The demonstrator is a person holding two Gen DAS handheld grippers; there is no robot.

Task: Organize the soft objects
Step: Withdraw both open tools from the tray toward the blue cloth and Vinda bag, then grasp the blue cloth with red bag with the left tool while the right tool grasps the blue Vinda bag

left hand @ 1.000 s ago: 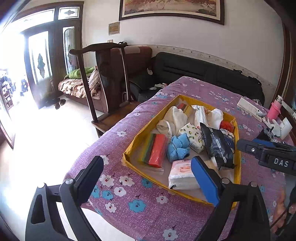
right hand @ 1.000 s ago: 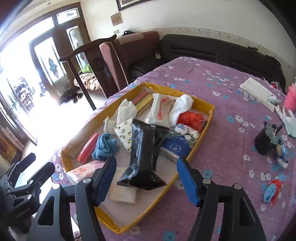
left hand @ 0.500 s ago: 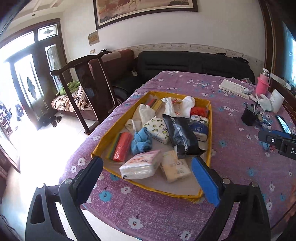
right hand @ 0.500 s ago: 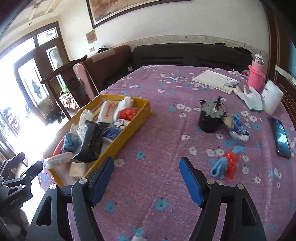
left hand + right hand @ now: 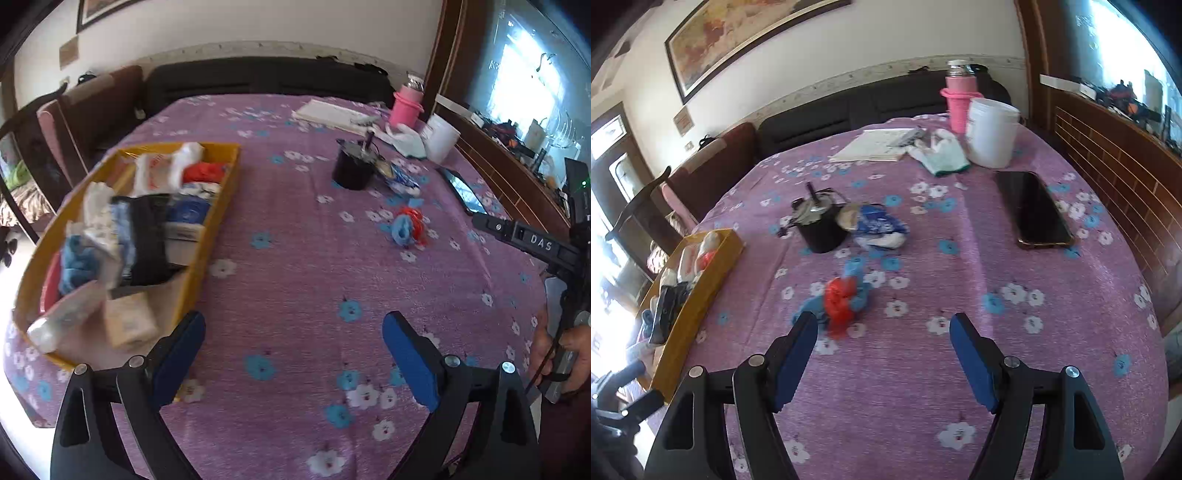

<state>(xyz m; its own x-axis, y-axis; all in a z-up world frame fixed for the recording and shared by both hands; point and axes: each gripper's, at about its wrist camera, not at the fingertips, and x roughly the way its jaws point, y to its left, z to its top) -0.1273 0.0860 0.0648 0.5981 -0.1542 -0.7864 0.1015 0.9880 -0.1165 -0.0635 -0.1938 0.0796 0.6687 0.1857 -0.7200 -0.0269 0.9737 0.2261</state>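
Observation:
A yellow tray (image 5: 218,218) (image 5: 713,273) full of soft packets, cloths and bags lies at the left of the purple flowered table. A loose red and blue scrunched bundle (image 5: 408,223) (image 5: 842,295) lies on the cloth to its right. A blue and white crumpled packet (image 5: 879,225) rests beside a black cup (image 5: 820,229). My left gripper (image 5: 293,334) stands open over bare cloth, right of the tray's near corner. My right gripper (image 5: 882,332) is open, nothing between its jaws, its left finger just short of the bundle.
A dark phone (image 5: 1032,208) lies at the right. A white tub (image 5: 991,131), a pink bottle (image 5: 958,101), a pale glove (image 5: 940,153) and papers (image 5: 875,146) crowd the far end. A wooden sideboard (image 5: 1115,173) runs along the right; a chair (image 5: 639,206) and sofa stand behind.
Both grippers swung right, away from the tray toward the middle of the table. The tray slid to the left of both views and the red and blue bundle came in front of the right gripper.

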